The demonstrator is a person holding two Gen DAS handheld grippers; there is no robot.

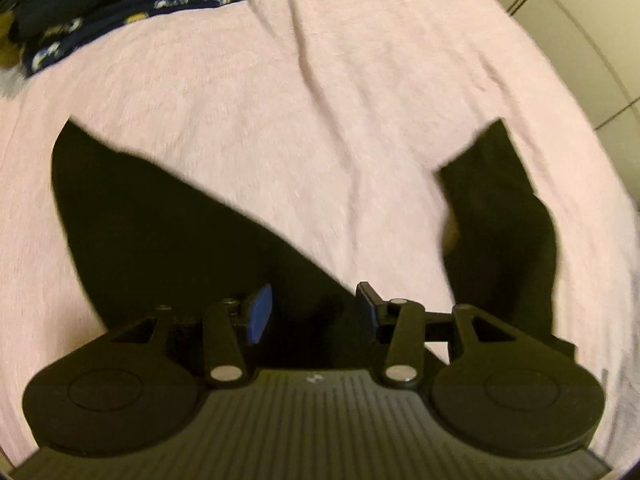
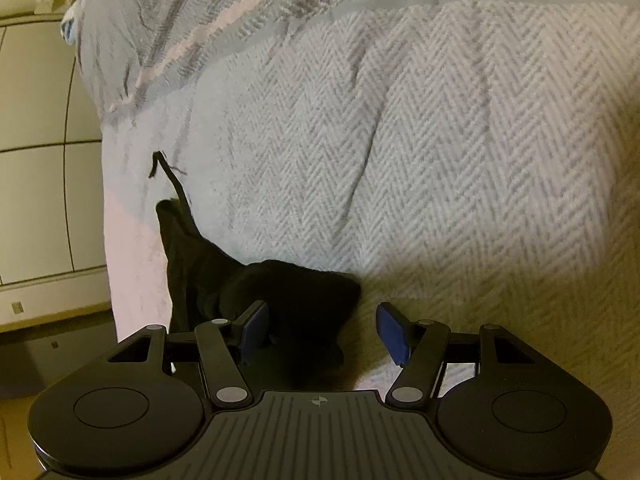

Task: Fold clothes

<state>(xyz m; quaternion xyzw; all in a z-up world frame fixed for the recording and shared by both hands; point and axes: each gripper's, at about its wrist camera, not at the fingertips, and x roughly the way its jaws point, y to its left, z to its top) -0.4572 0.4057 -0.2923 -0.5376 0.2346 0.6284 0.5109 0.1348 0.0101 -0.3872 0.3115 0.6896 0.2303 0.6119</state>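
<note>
My left gripper (image 1: 314, 312) and right gripper (image 2: 322, 334) both gape empty over the black garment (image 1: 160, 220) at lower centre on the pink blanket (image 1: 280, 100); soft and floppy, I'd pinch its corners.

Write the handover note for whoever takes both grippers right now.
Left gripper: open, empty, over the black garment on the pink blanket.
Right gripper: open, holding nothing, black cloth between its pads on the grey herringbone blanket.
Done: a folded dark stack lies at the far corner.
Left: grip the black garment and fold it.
</note>
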